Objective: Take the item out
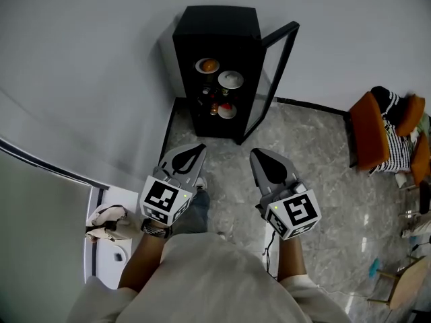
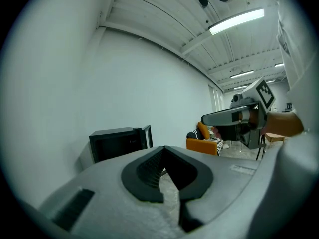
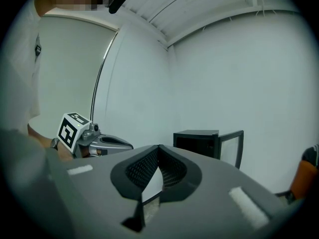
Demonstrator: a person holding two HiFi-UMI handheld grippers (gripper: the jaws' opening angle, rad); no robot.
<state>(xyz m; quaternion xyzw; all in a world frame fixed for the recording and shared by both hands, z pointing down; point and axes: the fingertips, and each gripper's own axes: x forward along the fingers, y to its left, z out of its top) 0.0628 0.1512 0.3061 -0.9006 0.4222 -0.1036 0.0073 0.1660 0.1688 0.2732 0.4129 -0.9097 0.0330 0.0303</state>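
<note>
Both grippers are clamped shut with nothing in them: left gripper (image 1: pixel 195 148) bottom centre-left of the head view, right gripper (image 1: pixel 259 153) just right of it, both noses aimed up-frame at the black cabinet (image 1: pixel 215 22) at top centre. The cabinet stands upright, its glass door (image 1: pixel 269 79) swung out toward the right. Inside sit a bowl (image 1: pixel 209 65) with something orange and a white dish (image 1: pixel 230 79). Both look round, so no real long axis.
</note>
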